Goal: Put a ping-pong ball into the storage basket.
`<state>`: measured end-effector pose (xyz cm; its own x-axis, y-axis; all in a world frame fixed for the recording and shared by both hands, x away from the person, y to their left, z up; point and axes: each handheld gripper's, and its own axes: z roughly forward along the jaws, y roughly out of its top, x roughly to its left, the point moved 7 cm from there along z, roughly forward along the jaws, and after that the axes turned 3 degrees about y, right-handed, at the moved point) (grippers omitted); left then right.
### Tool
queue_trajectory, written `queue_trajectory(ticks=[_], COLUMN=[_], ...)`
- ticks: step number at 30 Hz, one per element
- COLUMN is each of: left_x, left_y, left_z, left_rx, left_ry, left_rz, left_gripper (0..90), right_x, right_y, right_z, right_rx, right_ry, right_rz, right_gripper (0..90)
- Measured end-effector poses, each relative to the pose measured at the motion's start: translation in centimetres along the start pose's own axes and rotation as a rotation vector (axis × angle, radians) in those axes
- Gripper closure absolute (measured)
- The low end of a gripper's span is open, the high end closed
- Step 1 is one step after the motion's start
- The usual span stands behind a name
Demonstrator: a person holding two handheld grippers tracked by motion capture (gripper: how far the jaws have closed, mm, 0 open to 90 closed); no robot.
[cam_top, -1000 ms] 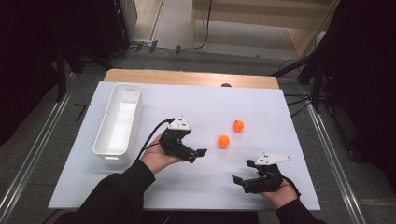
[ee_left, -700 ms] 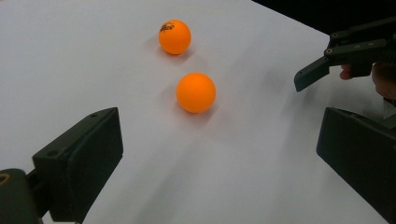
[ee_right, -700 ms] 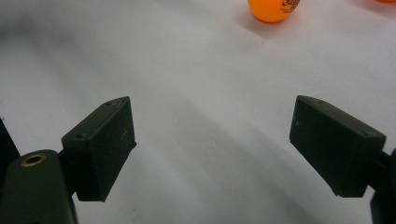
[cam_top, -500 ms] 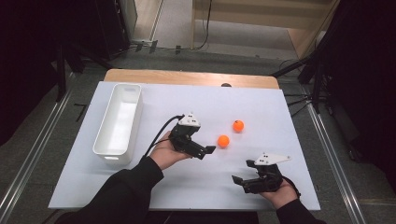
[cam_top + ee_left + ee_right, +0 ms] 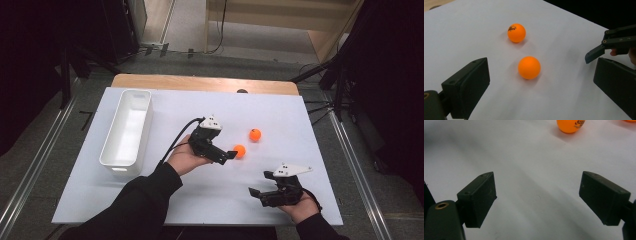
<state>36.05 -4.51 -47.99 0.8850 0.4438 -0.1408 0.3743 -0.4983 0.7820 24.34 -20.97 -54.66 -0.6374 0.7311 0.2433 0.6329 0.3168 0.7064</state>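
1 ball's print, left gripper view

— What lies beyond the white sheet?
— A wooden table edge shows at its far side, then grey floor.
— And the sides?
— Metal rails run along the floor on both flanks; dark stands and shadowed equipment frame a pale wooden cabinet.

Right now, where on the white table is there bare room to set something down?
Bare patches: the far right corner beyond the two orange balls, the strip between the white bin and the left gripper, and the near left corner. It is crowded around the balls and the right gripper.
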Motion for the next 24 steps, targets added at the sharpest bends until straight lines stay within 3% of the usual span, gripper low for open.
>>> queue_trajectory(ticks=[14,18,24], left_x=[0.4,0.4,0.4], left_y=[0.9,1.1,1.6], left_z=[0.9,1.4,2.4], left_rx=[-0.005,-0.009,-0.010], left_ry=[0.004,0.025,0.025], left_rz=[-0.010,0.007,0.007], left_gripper=[1.0,1.0,1.1], right_x=[0.0,-0.1,-0.4], right_y=[0.1,0.2,0.0], right_z=[0.5,0.3,0.0], right_rx=[0.007,-0.010,-0.013], right_ry=[0.004,0.000,-0.006], right_rz=[-0.004,0.007,0.003], right_gripper=[12.7,12.7,12.8])
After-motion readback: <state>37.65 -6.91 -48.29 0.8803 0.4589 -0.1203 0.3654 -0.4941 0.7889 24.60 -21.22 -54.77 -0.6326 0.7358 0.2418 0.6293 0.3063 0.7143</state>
